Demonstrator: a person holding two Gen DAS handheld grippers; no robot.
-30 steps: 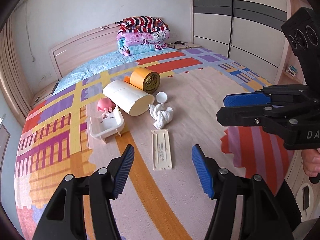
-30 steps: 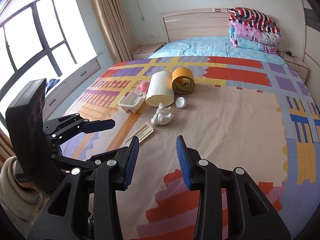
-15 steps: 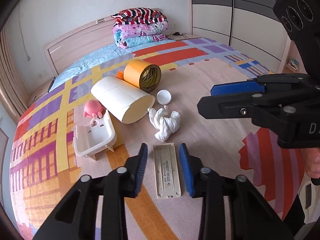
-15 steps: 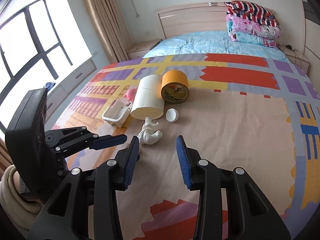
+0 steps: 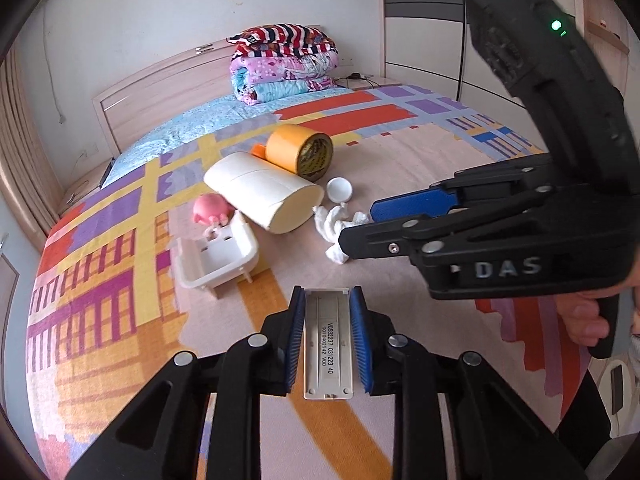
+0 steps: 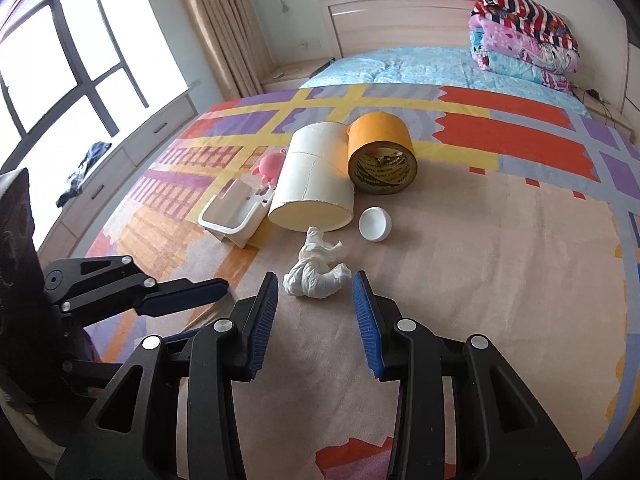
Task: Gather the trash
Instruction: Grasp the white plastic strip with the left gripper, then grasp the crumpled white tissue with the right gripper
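Left gripper (image 5: 326, 336) clamped on flat plastic cover (image 5: 328, 342); right gripper (image 6: 316, 320) spread wide short of crumpled tissue (image 6: 316, 270).

Blue pads (image 5: 296, 332) pressed on both long edges of the cover, long axis running along the fingers, near to far, low over the bedspread (image 5: 400, 168). Lifted or not: cannot tell. Right fingers apart, tissue just beyond the tips and centred between them, lying crosswise, left to right. Clearly the nearer hand for the tissue; probably a short advance, then a squeeze. Farther off: white cap (image 6: 375, 224) right of the tissue, cream roll (image 6: 316, 178) and orange tape roll (image 6: 380, 156) behind, white tray (image 6: 236, 214) and pink toy (image 6: 272, 164) to the left.
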